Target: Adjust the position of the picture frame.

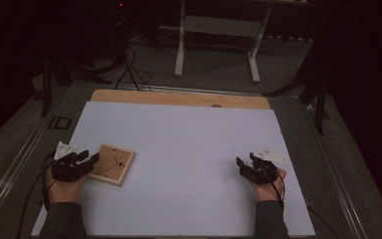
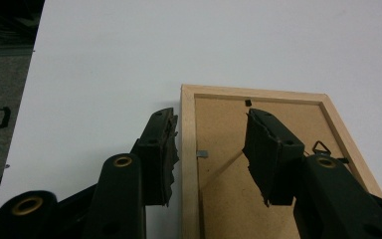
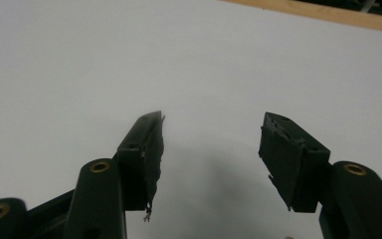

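Observation:
A light wooden picture frame (image 1: 114, 163) lies back-up on the white sheet at the left, its brown backing board (image 2: 229, 199) and small hanger (image 2: 321, 147) showing. My left gripper (image 1: 92, 158) is open at the frame's near-left corner. In the left gripper view its gripper (image 2: 210, 119) has one jaw outside the frame's left rail (image 2: 189, 149) and the other over the backing, with the pads apart from the rail. My right gripper (image 1: 245, 160) rests at the right of the sheet. The right gripper view shows that gripper (image 3: 214, 124) open over bare white sheet.
The white sheet (image 1: 179, 149) covers most of the table, with a wooden strip (image 1: 179, 98) bare along the far edge. Metal rails (image 1: 20, 154) run down both sides. Beyond the table stand a white frame's legs (image 1: 180, 50) and cables (image 1: 129, 69) on the dark floor.

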{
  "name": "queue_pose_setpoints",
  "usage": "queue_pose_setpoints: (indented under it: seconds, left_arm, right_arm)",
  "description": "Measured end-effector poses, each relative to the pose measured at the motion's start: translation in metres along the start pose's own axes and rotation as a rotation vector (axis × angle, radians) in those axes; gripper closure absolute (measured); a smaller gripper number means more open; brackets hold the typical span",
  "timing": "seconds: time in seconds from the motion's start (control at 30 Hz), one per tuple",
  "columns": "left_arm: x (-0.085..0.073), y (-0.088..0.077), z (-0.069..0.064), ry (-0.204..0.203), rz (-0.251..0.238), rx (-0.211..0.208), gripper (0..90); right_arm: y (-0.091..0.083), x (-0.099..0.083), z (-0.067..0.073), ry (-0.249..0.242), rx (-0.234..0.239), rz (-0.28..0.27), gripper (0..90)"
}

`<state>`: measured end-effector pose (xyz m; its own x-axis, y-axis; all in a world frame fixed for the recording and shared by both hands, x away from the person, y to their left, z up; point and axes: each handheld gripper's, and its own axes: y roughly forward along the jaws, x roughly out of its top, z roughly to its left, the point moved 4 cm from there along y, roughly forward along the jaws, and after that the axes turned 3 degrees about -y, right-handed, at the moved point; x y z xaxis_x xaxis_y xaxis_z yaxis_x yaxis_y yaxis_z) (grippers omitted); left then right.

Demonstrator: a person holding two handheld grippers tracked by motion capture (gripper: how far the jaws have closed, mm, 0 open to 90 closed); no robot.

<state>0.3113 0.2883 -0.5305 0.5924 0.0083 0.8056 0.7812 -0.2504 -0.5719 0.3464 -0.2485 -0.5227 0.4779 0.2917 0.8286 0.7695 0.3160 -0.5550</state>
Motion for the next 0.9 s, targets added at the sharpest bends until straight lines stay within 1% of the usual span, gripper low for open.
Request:
queue_pose_setpoints:
  seconds: [0.13,0.47,0.53,0.7,0.9]
  left_arm:
    - [0.000,0.000,0.000,0.005,0.001,0.002,55.3]
    - [-0.001,-0.001,0.002,0.006,0.011,0.007,55.6]
    - [-0.002,-0.001,0.002,0.012,0.022,0.000,57.0]
    - [-0.003,-0.001,0.000,0.024,0.027,-0.009,60.1]
    - [-0.005,-0.002,0.002,0.016,0.034,-0.007,64.0]
  right_arm:
    - [-0.002,0.002,0.002,-0.021,0.001,-0.014,42.3]
    - [-0.002,0.002,0.005,-0.039,0.009,-0.021,42.7]
    - [-0.002,0.002,0.006,-0.040,0.010,-0.021,42.9]
    - [-0.001,0.001,0.007,-0.052,0.009,-0.024,45.1]
    - [-0.001,0.001,0.012,-0.066,0.011,-0.026,46.6]
